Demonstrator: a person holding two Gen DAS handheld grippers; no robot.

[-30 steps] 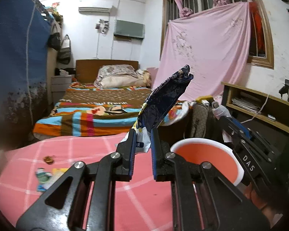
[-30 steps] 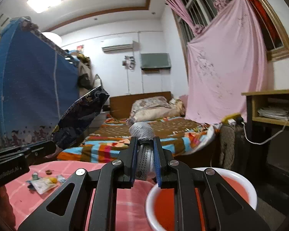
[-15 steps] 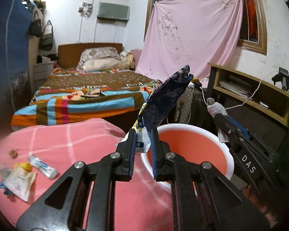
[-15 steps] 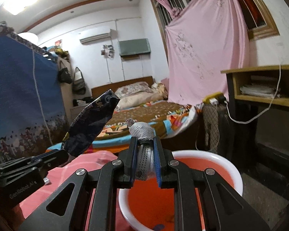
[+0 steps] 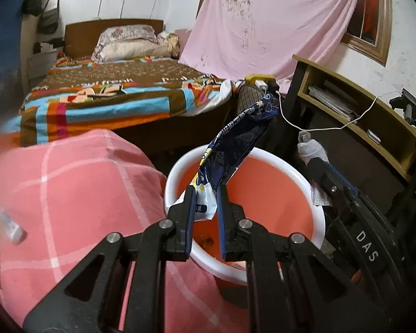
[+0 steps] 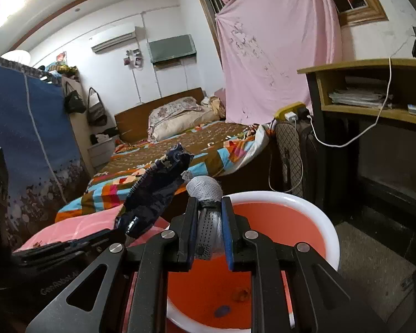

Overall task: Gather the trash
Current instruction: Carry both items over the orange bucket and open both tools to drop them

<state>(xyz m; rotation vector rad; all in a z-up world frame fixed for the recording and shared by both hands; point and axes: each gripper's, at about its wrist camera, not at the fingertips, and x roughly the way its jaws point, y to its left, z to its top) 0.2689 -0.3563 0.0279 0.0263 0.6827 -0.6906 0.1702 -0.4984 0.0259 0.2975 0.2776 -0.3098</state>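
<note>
My left gripper (image 5: 205, 202) is shut on a dark blue snack wrapper (image 5: 235, 144) that stands up over the near rim of an orange basin with a white rim (image 5: 313, 202). My right gripper (image 6: 208, 222) is shut on a crumpled grey-white wad (image 6: 206, 194), held over the same basin (image 6: 332, 238). The wrapper (image 6: 155, 191) also shows at the left of the right wrist view. The right gripper (image 5: 316, 161) with its wad (image 5: 310, 148) shows at the right of the left wrist view. Small scraps (image 6: 241, 295) lie on the basin floor.
A table under a pink checked cloth (image 5: 77, 194) is left of the basin, with blurred litter (image 5: 11, 227) at its left edge. A bed (image 5: 111, 91), a dark suitcase (image 6: 296, 161) and a wooden shelf unit (image 5: 352, 111) with a white cable stand behind.
Both grippers have tilted down and moved over the basin with their loads. The basin now fills more of both views, and the table litter has slid to the left edge.
</note>
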